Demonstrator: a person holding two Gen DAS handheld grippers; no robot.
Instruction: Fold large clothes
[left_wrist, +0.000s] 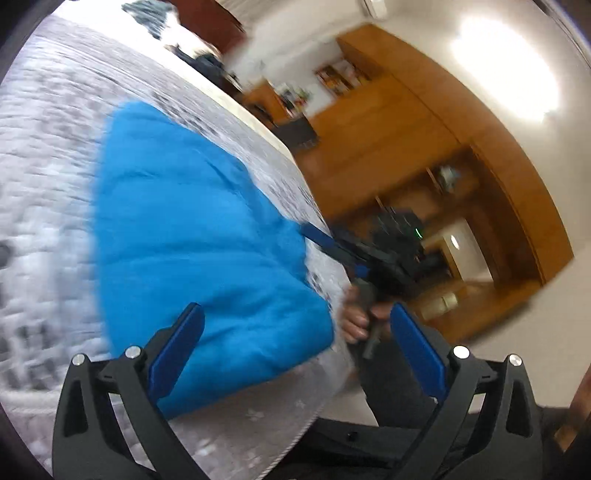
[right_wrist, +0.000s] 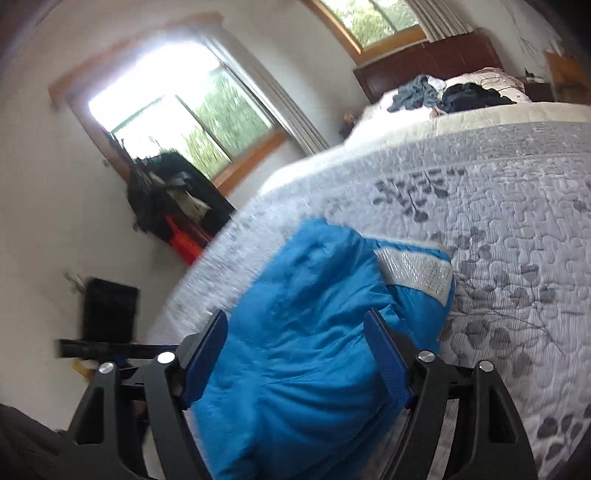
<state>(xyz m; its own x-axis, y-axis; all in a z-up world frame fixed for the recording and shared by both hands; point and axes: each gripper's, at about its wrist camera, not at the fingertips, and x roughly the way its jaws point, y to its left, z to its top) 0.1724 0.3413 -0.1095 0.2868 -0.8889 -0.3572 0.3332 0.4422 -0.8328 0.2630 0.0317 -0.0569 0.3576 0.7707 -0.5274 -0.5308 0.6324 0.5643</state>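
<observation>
Blue jacket (right_wrist: 306, 354) is lying in a puffy folded heap on the grey leaf-print quilt (right_wrist: 509, 229), near the bed's edge. Up close, the right gripper (right_wrist: 295, 360) has its tongs spread wide with the jacket between them, nothing pinched. The left gripper (left_wrist: 295, 347) is spread wide too, hovering over the near corner of the jacket (left_wrist: 192, 236), empty. Just past that in the left wrist view, the person's hand (left_wrist: 356, 314) grips the other tool's handle. Further off on the quilt the jacket's silvery band (right_wrist: 417, 271) faces up. Way back, dark clothes (right_wrist: 469, 94) sit piled by the headboard (right_wrist: 424, 62), window (right_wrist: 184, 122) at far left.
</observation>
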